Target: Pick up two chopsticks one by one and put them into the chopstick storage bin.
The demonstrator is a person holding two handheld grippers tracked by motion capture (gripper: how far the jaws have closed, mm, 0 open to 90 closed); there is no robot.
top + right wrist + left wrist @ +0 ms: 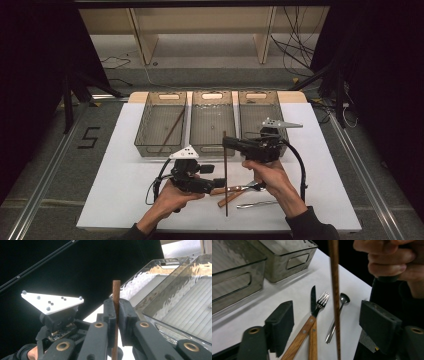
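My right gripper (228,143) is shut on a dark wooden chopstick (225,175), which it holds upright with the lower tip near the table's front. In the right gripper view the jaws (116,308) clamp the stick (116,292) just below its top end. My left gripper (219,183) is open. In its own view the chopstick (335,290) passes between its spread jaws (327,315) without touching them. Below lie a wooden-handled knife (312,298), a wooden-handled fork (322,301) and a metal spoon (342,301).
Three clear bins stand side by side at the back of the white table (125,175): left bin (142,125), middle bin (213,145), right bin (245,112). Another chopstick (172,127) lies in the left bin. The cutlery (240,190) sits between the person's hands.
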